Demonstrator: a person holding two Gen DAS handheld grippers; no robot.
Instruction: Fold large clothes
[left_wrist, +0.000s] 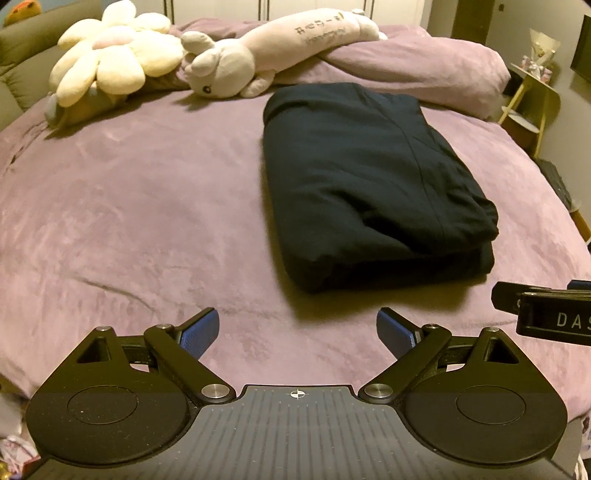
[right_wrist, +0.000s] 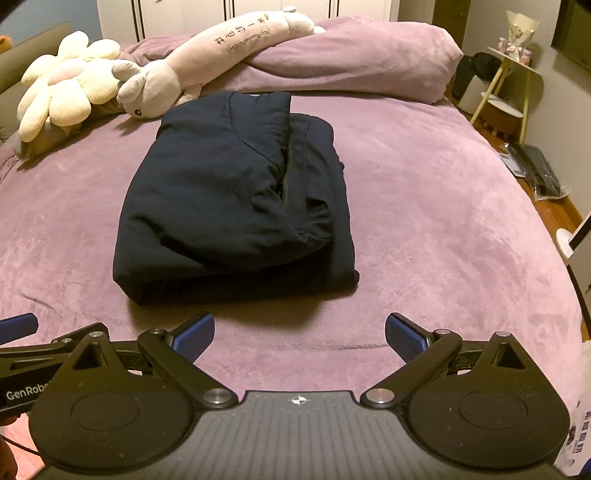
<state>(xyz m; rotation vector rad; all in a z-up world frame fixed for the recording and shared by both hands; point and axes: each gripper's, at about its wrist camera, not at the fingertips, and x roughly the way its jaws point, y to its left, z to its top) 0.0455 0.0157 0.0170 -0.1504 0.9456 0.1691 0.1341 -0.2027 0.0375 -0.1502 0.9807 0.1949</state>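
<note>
A dark navy garment (left_wrist: 369, 184) lies folded into a thick rectangle on the purple bed (left_wrist: 129, 206). The right wrist view shows the same garment (right_wrist: 236, 206) ahead and slightly left on the bed (right_wrist: 443, 221). My left gripper (left_wrist: 298, 334) hovers open near the front of the bed, short of the garment's near edge, with nothing between its blue pads (left_wrist: 199, 334). My right gripper (right_wrist: 299, 336) is open too, just in front of the garment, with blue pads (right_wrist: 404, 341) empty. Each gripper shows at the edge of the other's view: the right one (left_wrist: 546, 310), the left one (right_wrist: 22, 332).
A long grey plush animal (left_wrist: 266, 51) and a cream flower cushion (left_wrist: 110, 55) lie at the back of the bed beside a bunched purple duvet (left_wrist: 424, 62). A small yellow-legged side table (right_wrist: 513, 85) and dark items on the floor (right_wrist: 535, 173) stand to the right.
</note>
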